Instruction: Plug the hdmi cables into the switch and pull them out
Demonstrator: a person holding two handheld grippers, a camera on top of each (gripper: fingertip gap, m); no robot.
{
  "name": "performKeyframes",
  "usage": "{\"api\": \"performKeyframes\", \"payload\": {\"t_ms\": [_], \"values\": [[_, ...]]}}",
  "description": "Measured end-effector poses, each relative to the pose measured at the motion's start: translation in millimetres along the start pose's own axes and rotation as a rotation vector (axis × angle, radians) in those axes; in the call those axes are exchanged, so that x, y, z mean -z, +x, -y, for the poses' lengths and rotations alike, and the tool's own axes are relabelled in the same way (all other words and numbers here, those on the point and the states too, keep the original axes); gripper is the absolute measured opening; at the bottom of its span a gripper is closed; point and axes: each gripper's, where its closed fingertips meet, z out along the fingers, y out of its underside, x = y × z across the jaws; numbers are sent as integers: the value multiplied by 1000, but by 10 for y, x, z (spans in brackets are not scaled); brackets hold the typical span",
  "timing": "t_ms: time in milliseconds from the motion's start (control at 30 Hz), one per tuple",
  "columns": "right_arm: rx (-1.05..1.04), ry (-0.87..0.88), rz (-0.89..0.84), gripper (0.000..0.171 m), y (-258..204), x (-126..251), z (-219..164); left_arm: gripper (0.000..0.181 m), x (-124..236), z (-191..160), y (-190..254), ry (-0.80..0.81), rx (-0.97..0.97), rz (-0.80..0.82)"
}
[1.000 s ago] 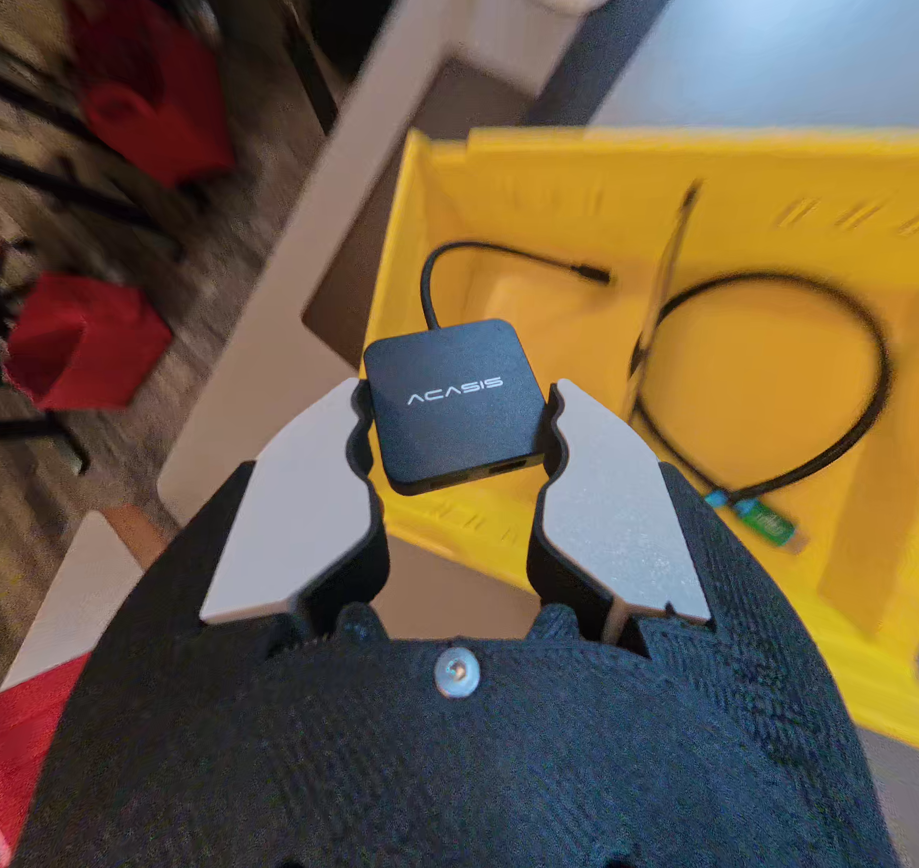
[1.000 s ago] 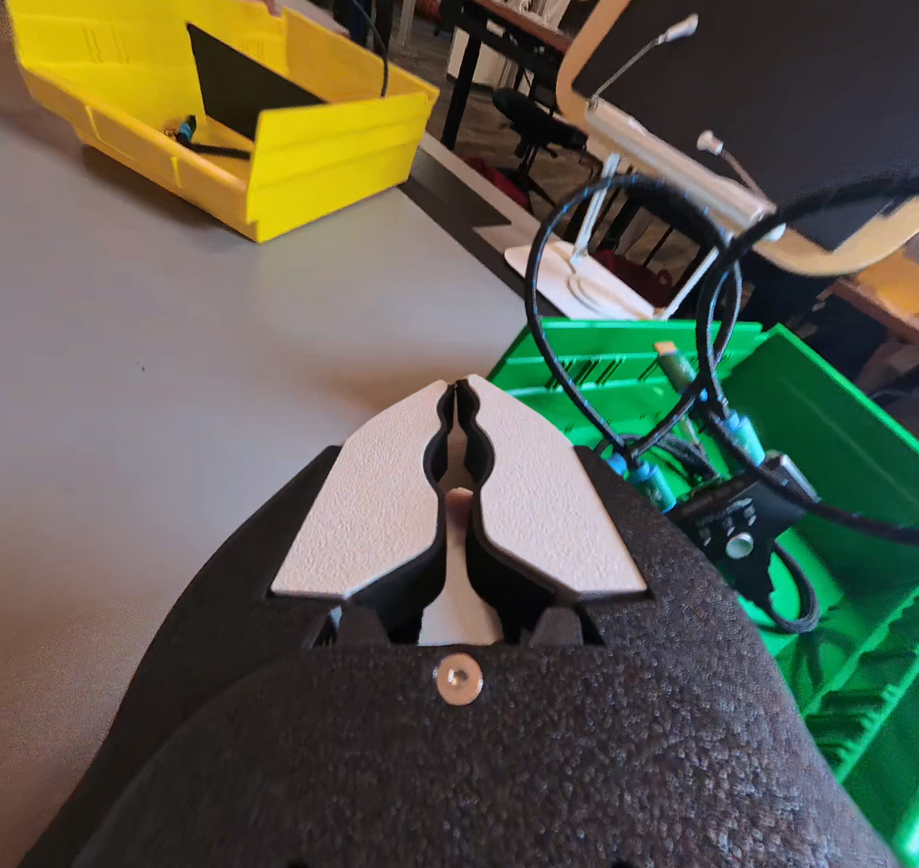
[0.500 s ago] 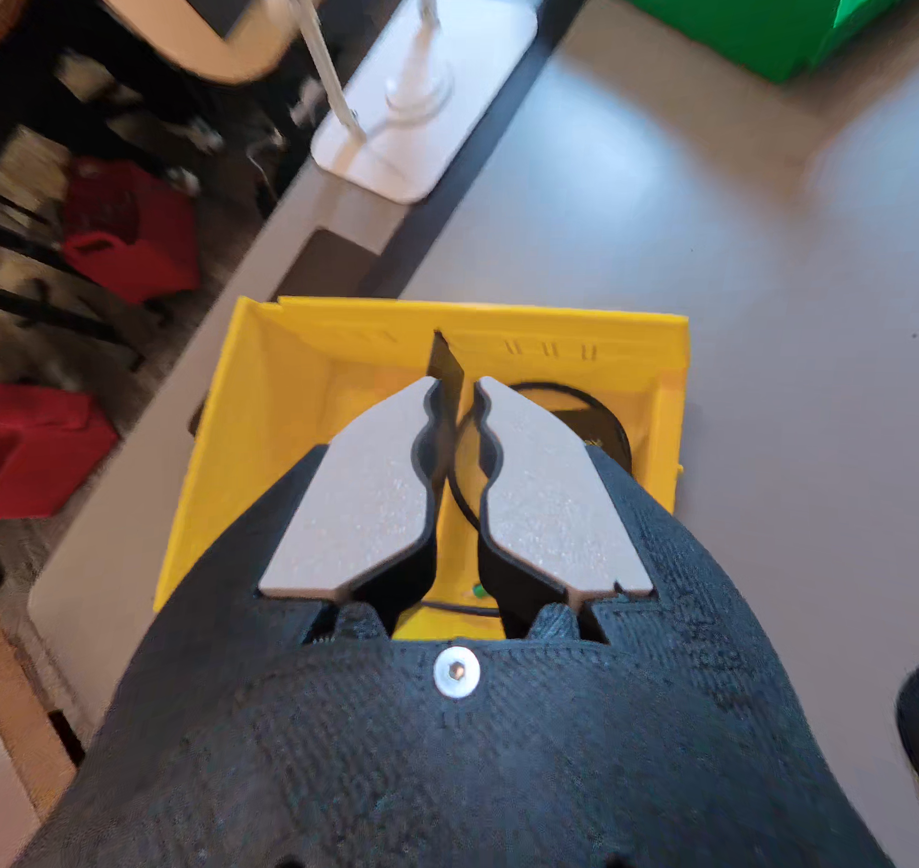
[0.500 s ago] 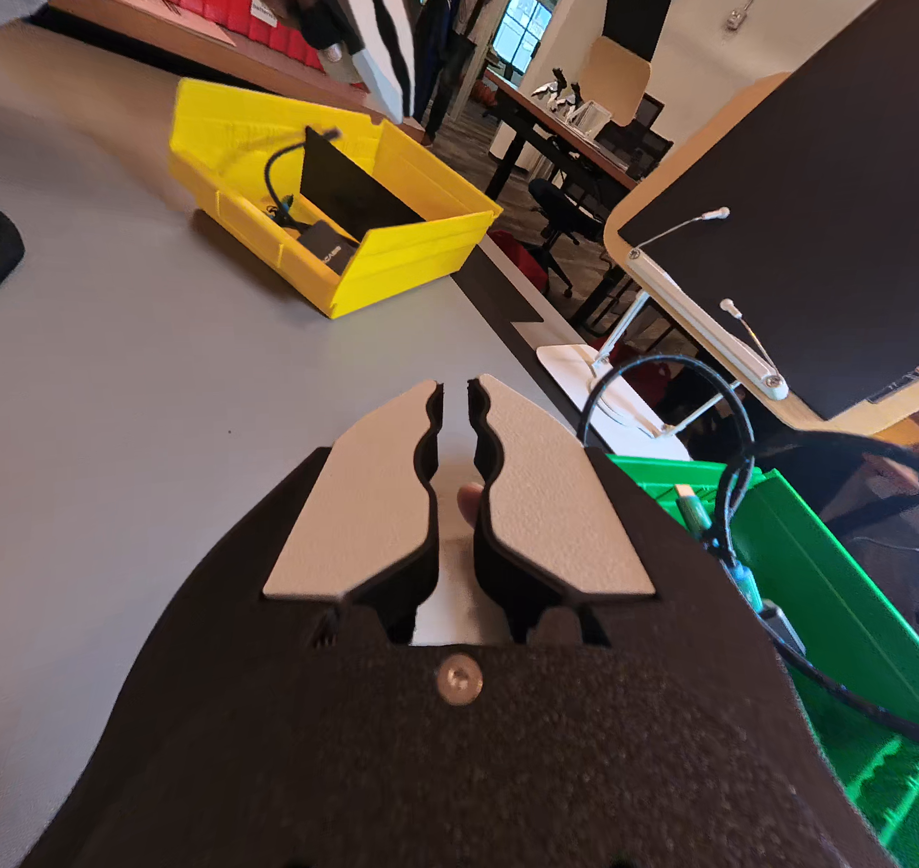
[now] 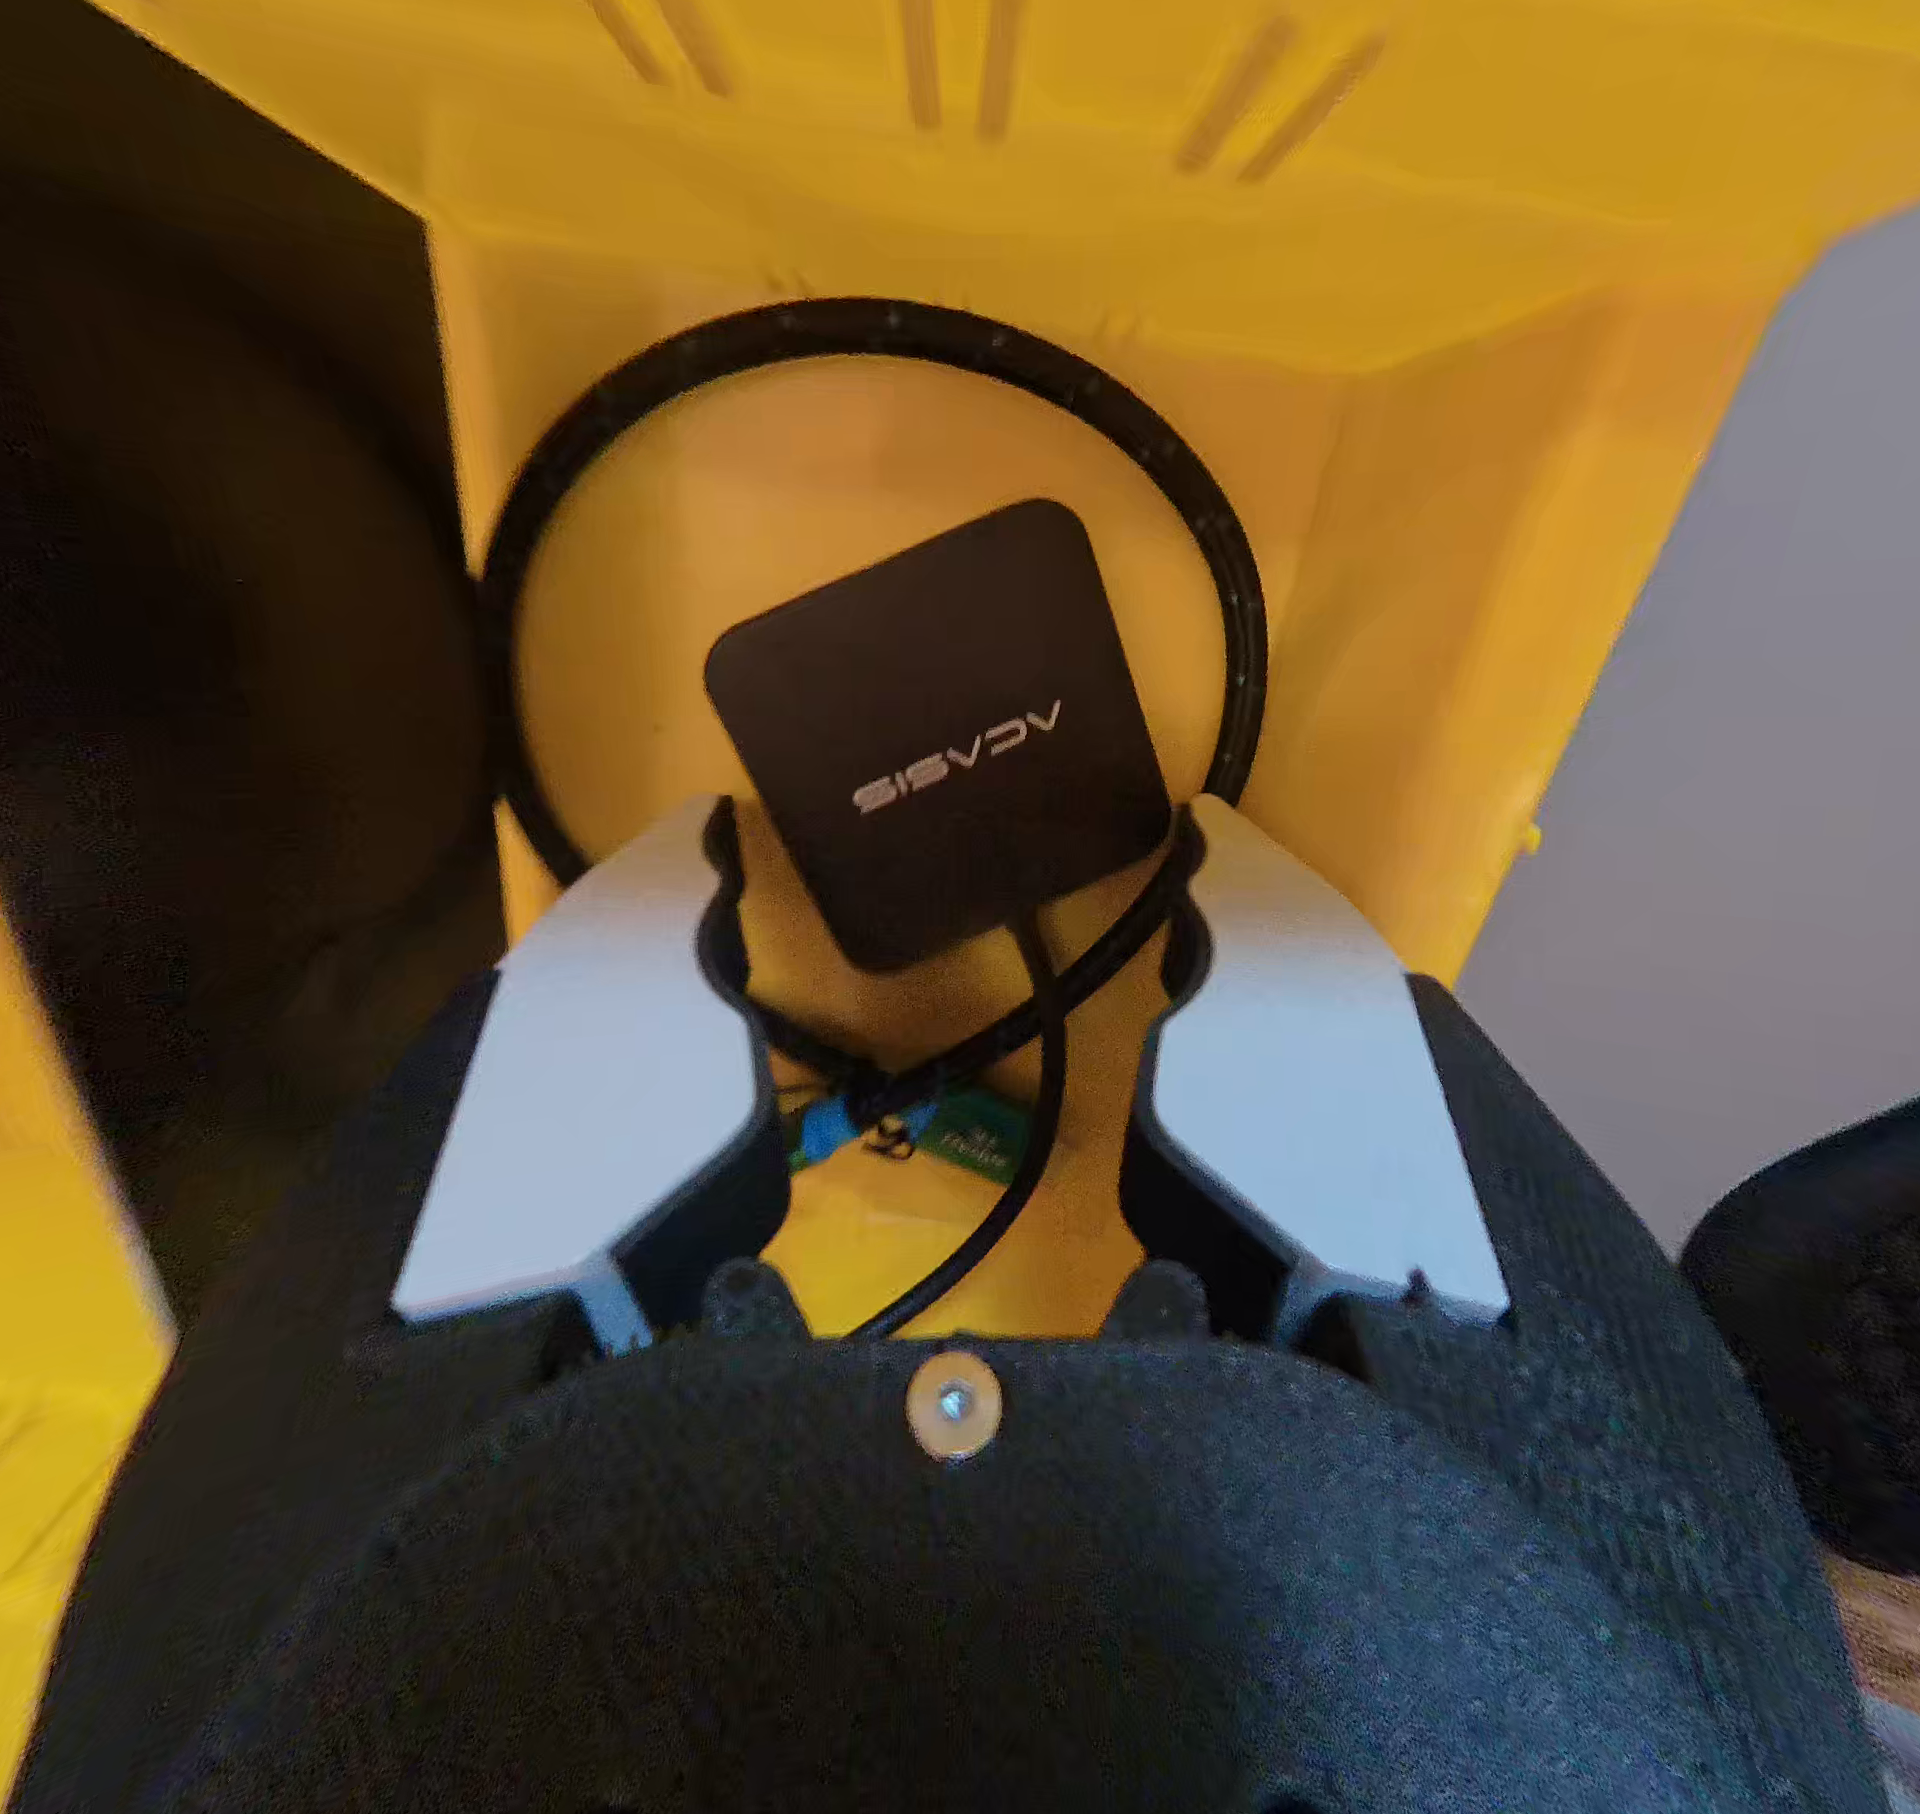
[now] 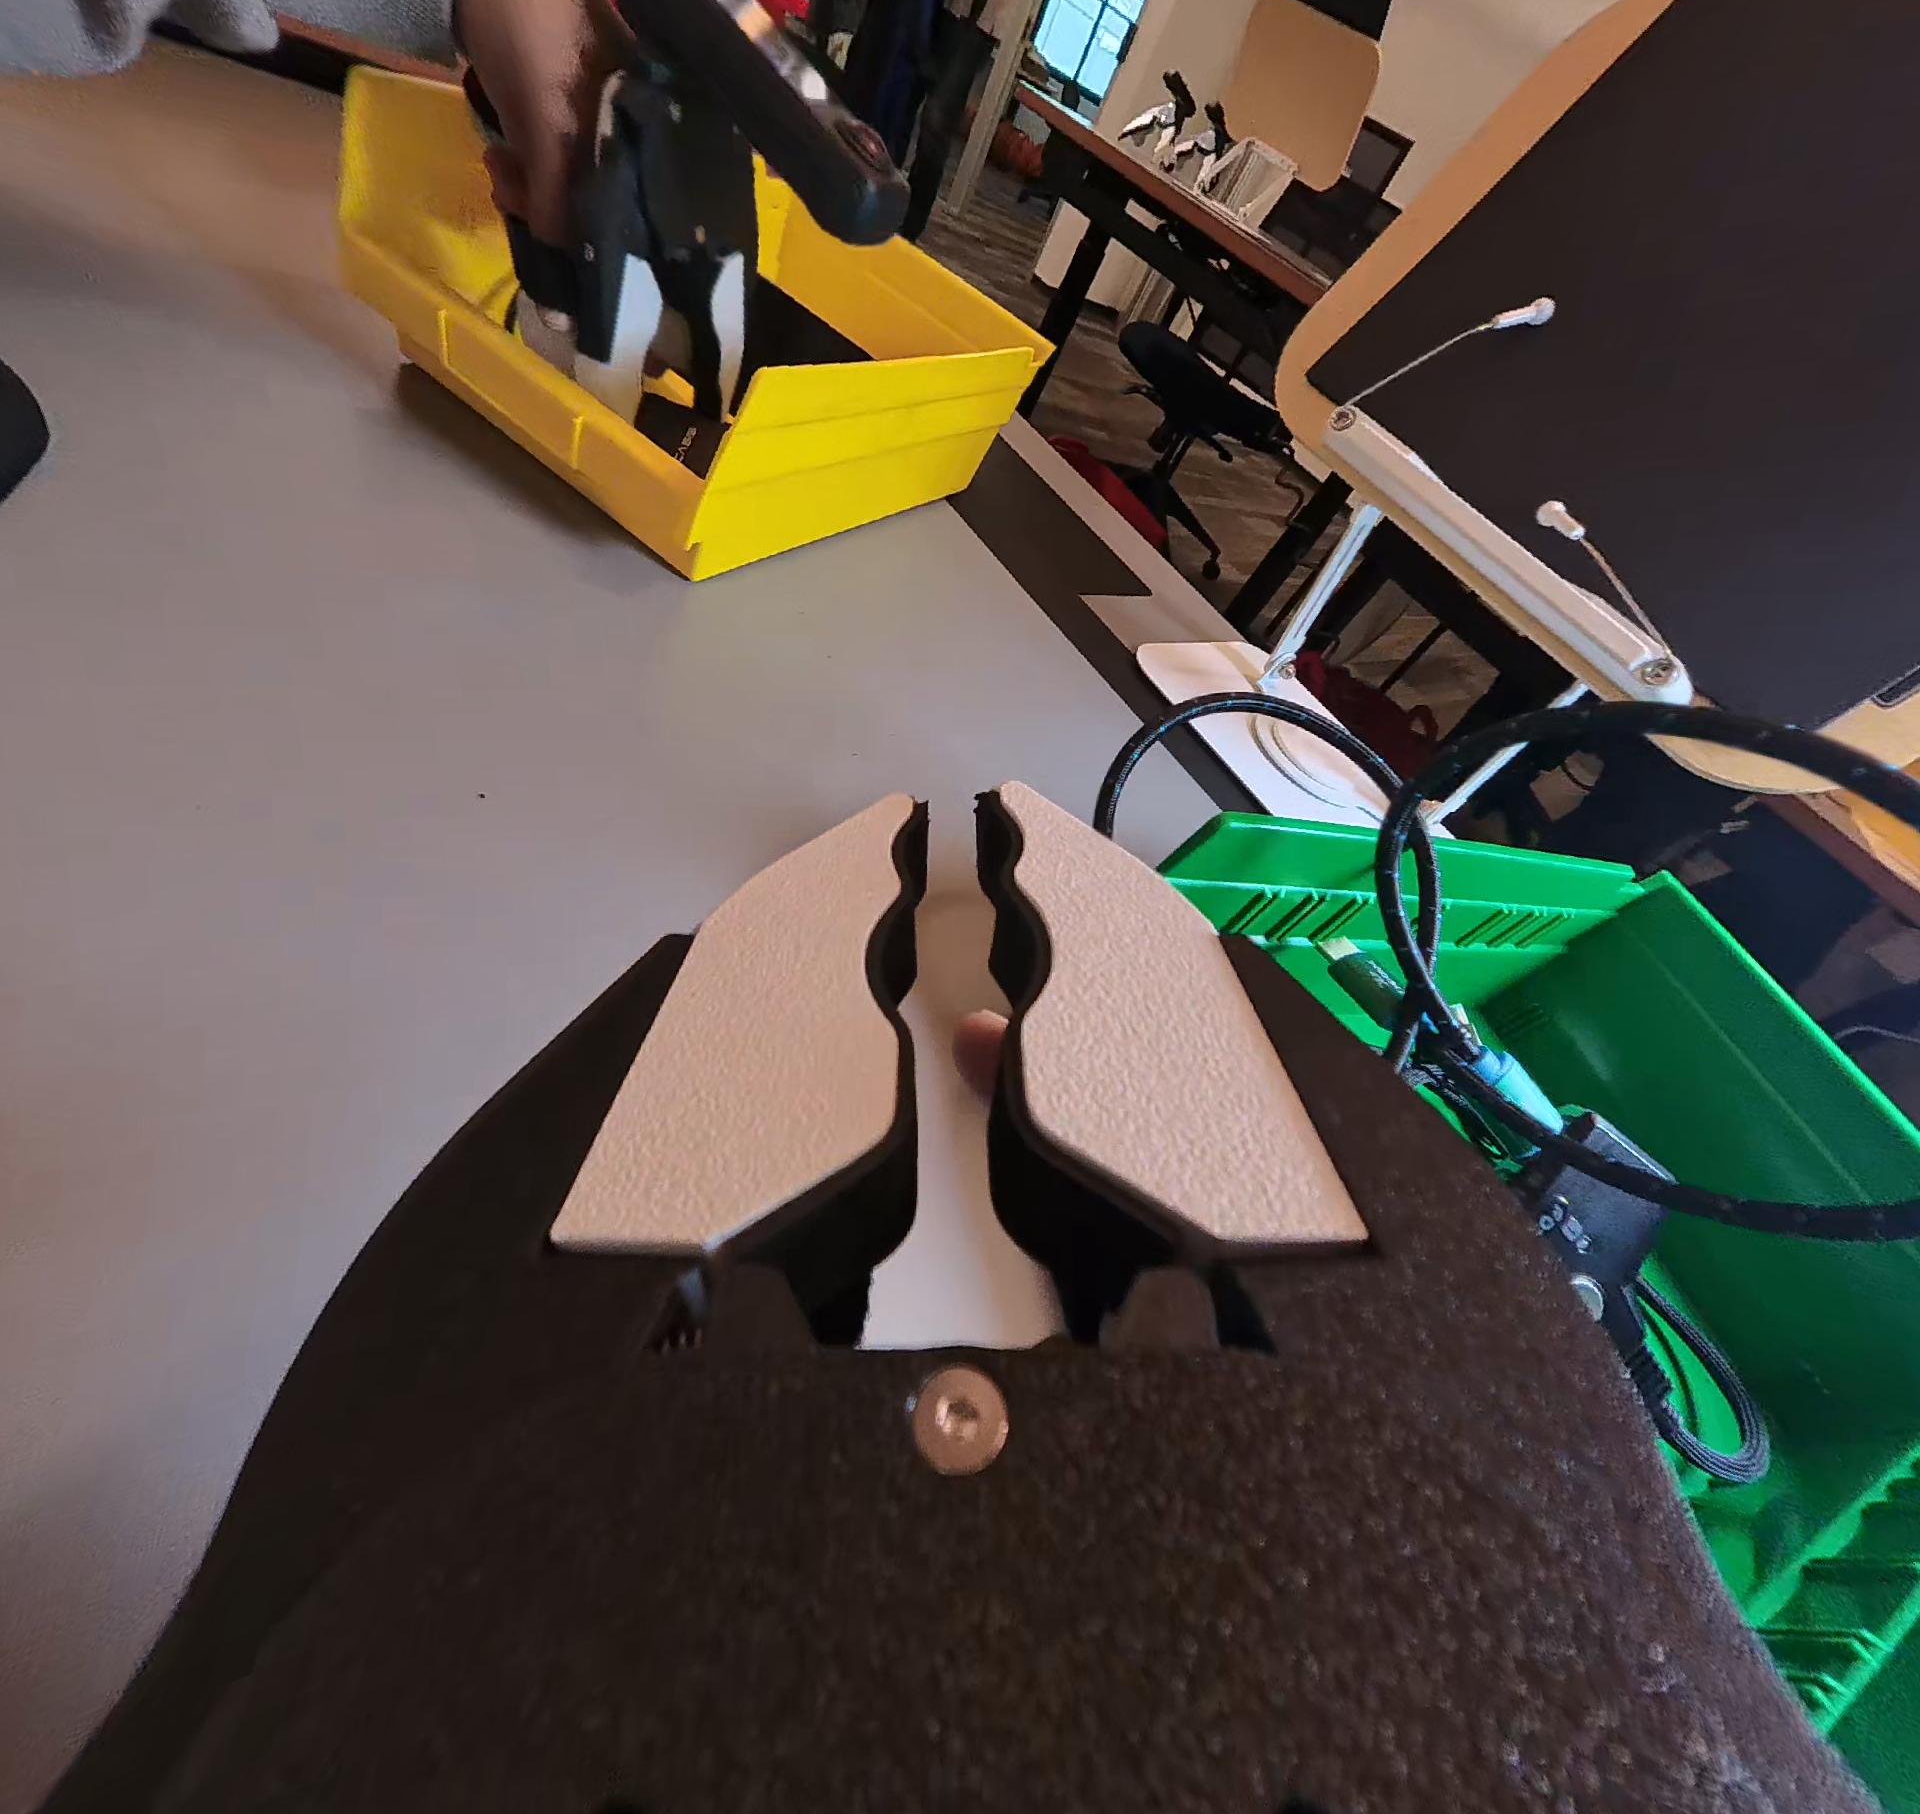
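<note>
The left tool [image 5: 956,808] was down inside the yellow bin [image 5: 935,154], its fingers spread wide with nothing pinched. The black switch [image 5: 935,725] lay flat on the bin floor, its near corner reaching between the fingertips, its thin lead running back under the tool. A black HDMI cable [image 5: 862,330] looped around the switch, crossing itself just near of it by a green plug [image 5: 966,1136]. A black divider [image 5: 208,569] stood to the left.

The right tool [image 6: 951,808] hovered over the grey table [image 6: 364,777], fingers nearly together with a narrow gap and holding nothing. Just to its right a green bin [image 6: 1766,1089] held more black cables [image 6: 1403,881] and a second switch [image 6: 1590,1214]. Far left stood the yellow bin with the left tool in it.
</note>
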Motion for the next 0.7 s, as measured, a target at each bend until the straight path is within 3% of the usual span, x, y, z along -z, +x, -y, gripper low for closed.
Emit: {"api": "performKeyframes", "payload": {"t_ms": [100, 200, 367, 467, 567, 700], "values": [[-2, -3, 2, 9, -19, -7, -11, 75, -38, 57, -5, 17, 23, -39], [4, -5, -2, 9, -22, -7, -16, 74, 40, 76, -54, 39, -4, 27], [-5, 7, -11, 9, -11, -13, 19, 74, 634, 242, -77, 276, -11, 158], [-13, 27, -14, 9, -21, -45, 101, 73, 1251, 448, 15, 519, -20, 244], [-52, 73, -12, 11, -47, -121, 306, 73, 1909, 786, 420, 824, -98, 258], [-177, 171, 14, 31, -109, -261, 751, 74, 2335, 1305, 1284, 1199, -152, 44]]}}
